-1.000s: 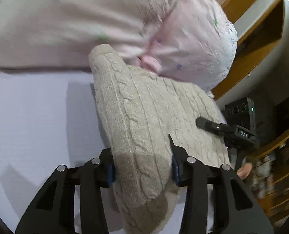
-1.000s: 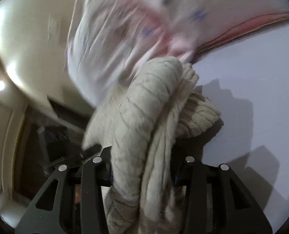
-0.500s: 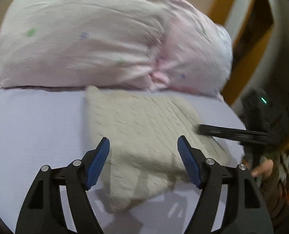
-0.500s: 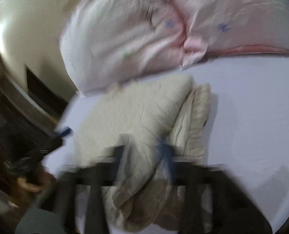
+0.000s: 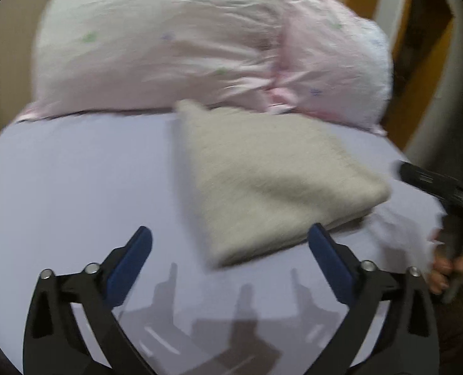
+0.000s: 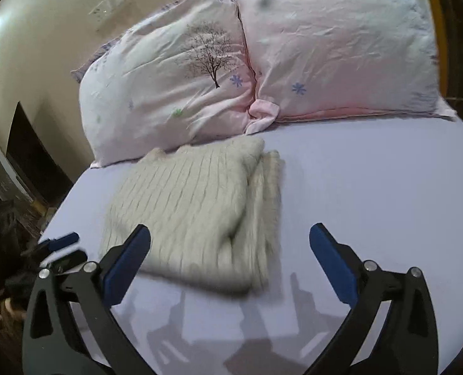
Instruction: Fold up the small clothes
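From the left wrist, the left gripper [image 5: 229, 243] stands wide and empty above the sheet [image 5: 75, 187], where a second ago its jaws were clamped on the sweater [image 5: 272, 184]; the garment has been let go and now lies as a flat, folded wedge just ahead and slightly right, its far corner touching the pillows [image 5: 184, 40]. That release suggests the fold is finished, or very nearly. The knit reads as cream, thick and fuzzy (motion blur hides its cables here), on a smooth, pale lilac sheet. At the right edge the right gripper's dark finger [image 5: 431, 181] pokes in, clear of the cloth. From the right wrist, the right gripper [image 6: 229, 243] is likewise spread wide with nothing between its blue pads [image 6: 128, 259], having also dropped its bunched hold. Here the sweater [image 6: 193, 206] shows ribbed cable rows and stacked layers along its right edge, a soft rounded rectangle near the bed's left side. Behind it, two crinkled pink pillows [image 6: 340, 47], one printed with a tree, lean against the wall [image 6: 43, 31].
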A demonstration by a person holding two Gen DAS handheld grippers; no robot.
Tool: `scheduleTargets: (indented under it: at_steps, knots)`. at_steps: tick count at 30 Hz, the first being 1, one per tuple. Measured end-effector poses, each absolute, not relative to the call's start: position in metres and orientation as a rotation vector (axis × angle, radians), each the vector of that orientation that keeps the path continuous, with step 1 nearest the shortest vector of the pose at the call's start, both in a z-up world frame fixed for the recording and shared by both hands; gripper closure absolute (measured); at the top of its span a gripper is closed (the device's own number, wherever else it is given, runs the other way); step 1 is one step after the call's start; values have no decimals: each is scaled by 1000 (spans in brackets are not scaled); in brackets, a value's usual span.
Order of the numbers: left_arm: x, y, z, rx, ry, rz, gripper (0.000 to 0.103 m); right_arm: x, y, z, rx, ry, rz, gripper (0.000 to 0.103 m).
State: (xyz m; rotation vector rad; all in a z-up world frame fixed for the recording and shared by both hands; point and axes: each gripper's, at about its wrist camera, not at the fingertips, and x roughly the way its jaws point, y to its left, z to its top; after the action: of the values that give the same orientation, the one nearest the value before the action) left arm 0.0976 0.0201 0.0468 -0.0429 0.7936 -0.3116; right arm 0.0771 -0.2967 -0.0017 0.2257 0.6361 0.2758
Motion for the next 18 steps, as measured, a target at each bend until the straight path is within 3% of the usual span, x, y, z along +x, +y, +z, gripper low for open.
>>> scheduleTargets:
  at_steps: [7,18]
  knots:
    - [102,14,14,13,920,-237,1,82,-261,-46,135,836,144,2]
    - [104,1,7,125,944,-189,1,79,-224,-59,-31,840,85,2]
